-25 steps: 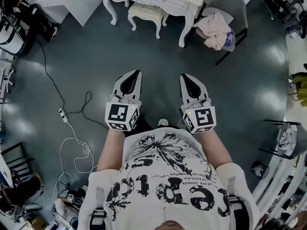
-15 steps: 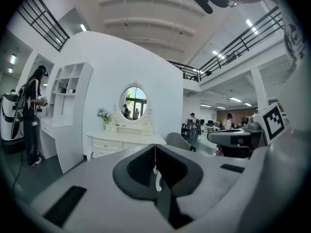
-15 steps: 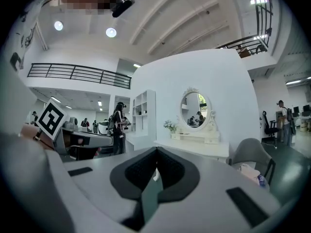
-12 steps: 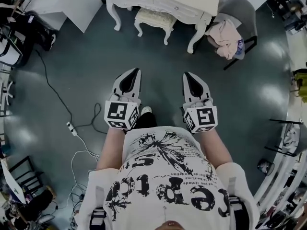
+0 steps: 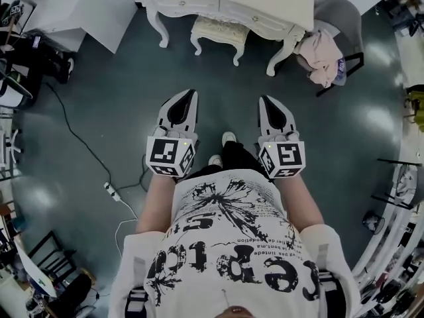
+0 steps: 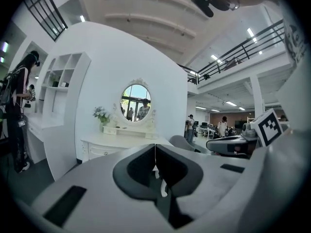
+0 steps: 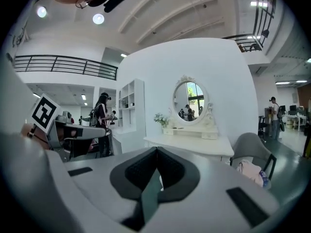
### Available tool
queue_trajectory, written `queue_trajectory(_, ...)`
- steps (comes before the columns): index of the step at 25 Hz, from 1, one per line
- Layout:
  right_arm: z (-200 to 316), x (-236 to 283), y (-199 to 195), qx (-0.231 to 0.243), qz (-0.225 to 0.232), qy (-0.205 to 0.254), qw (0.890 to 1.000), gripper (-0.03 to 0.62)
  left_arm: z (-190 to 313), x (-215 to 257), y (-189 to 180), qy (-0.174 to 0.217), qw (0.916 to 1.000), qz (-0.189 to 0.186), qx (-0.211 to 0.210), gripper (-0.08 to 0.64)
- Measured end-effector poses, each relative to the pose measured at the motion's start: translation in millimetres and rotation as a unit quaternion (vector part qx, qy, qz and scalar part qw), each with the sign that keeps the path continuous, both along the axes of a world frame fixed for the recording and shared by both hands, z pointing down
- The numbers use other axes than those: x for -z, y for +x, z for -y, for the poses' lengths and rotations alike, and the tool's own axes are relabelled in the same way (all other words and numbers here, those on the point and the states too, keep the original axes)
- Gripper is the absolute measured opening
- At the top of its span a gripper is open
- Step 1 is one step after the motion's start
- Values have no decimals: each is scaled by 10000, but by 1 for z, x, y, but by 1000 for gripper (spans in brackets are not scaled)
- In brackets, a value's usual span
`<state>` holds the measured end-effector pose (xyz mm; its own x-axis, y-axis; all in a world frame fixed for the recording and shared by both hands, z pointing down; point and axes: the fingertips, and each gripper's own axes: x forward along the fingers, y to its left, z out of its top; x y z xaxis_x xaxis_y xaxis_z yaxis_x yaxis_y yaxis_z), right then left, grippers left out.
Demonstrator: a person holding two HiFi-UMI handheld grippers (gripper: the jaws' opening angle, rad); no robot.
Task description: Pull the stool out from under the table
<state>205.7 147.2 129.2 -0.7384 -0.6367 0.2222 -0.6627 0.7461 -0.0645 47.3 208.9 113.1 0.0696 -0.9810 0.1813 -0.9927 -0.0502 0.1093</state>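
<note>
Stool [image 5: 218, 30]: from the head view, sitting half under the white table [image 5: 265, 2] at twelve o'clock.
Left gripper [image 5: 191, 95], right gripper [image 5: 267, 101]: both pointing toward twelve, well apart from the stool.
Left gripper view: jaws pressing together, pinching nothing; table ahead at eleven o'clock.
Right gripper view: jaws pressing together, pinching nothing; table ahead at one o'clock.

White tee [image 5: 228, 234], black splatter print. Left claw [image 5: 191, 93], right claw [image 5: 265, 99]: white shells, dark pads, marker cubes [image 5: 169, 156].

Ceiling lights [image 7: 98, 18] glare off the floor [image 5: 381, 121]; fisheye edges warp.
</note>
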Motion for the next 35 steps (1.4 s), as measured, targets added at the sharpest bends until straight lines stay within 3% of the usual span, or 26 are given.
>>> queue_trajectory(3, 33, -10, -18, 16, -109, 69, 9999, 17, 32, -13, -19, -70, 10000, -59, 5, 21)
queue_trajectory(7, 93, -15, -39, -94, 102, 119, 9998, 17, 84, -23, -43, -144, 9999, -1, -34, 21)
queue_trajectory(15, 227, -24, -82, -279, 38, 68, 9996, 17, 213, -16, -98, -103, 9999, 80, -59, 21)
queue_trajectory(25, 315, -73, -123, -820, -414, -339, 9952, 17, 317, -66, -140, -576, 9953, 50, -780, 21)
queue_trajectory(31, 334, -123, -143, -1721, -630, -727, 9804, 17, 358, -112, -176, -994, 9851, -21, -1407, 20)
queue_trajectory(35, 347, -167, -162, -1963, -741, -836, 9742, 17, 382, -155, -196, -1087, 9774, 2, -1815, 20)
